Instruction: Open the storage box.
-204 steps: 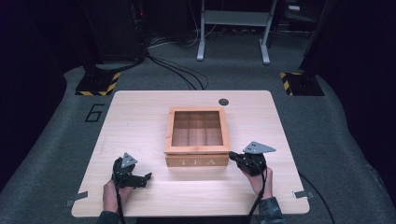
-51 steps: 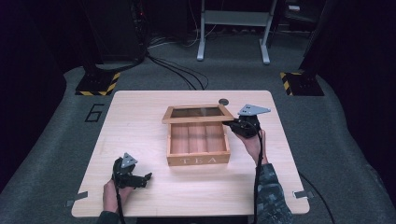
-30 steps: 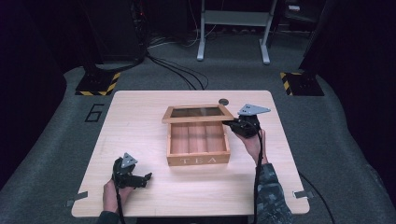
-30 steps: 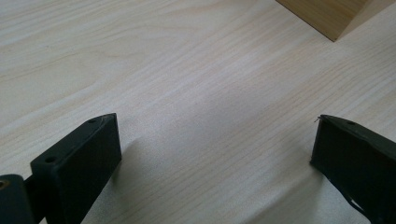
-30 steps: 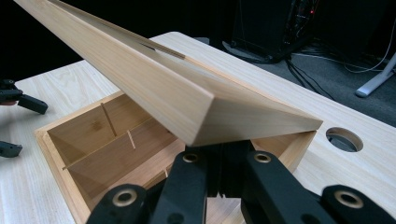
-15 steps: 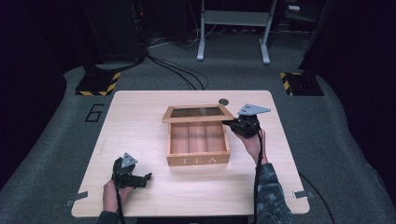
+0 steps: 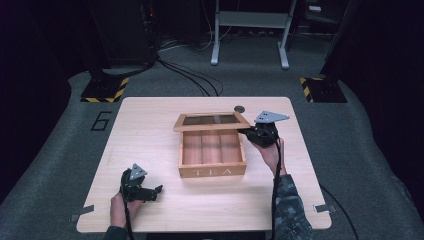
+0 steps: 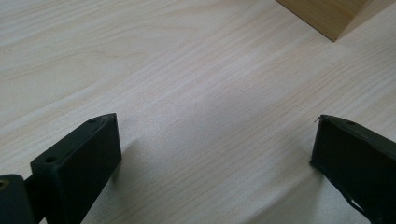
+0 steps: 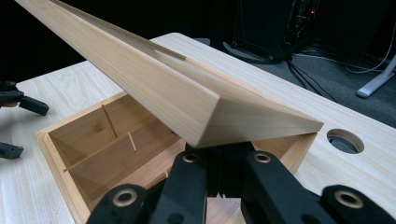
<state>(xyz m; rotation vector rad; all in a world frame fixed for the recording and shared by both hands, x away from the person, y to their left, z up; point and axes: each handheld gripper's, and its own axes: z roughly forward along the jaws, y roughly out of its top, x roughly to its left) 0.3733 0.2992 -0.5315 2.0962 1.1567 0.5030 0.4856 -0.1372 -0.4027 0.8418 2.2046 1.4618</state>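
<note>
Since the start the lid (image 7: 212,121) of the tea box (image 7: 212,155) has come up from flat and shut to raised on its far hinge, and the right tongs (image 7: 248,132) have travelled from the near right corner of the box up to the lid's right end; over the last second or so nothing has shifted. The box sits at the middle of the tabletop (image 7: 150,125), its front marked TEA, its inside split by thin dividers into compartments that look bare. In the right gripper view the lid (image 9: 154,70) slants overhead with its corner just above the jaws, which stand closed together under the lid's edge; whether they pinch the wood or merely prop it I cannot tell. The right hand (image 7: 272,152) reaches in from the near edge beside the box. The left tongs (image 7: 152,192) lie low on the tabletop near the front left corner, well apart from the box, jaws spread wide with only bare wood between them. A round hole (image 7: 239,109) sits in the tabletop just behind the lid
</note>
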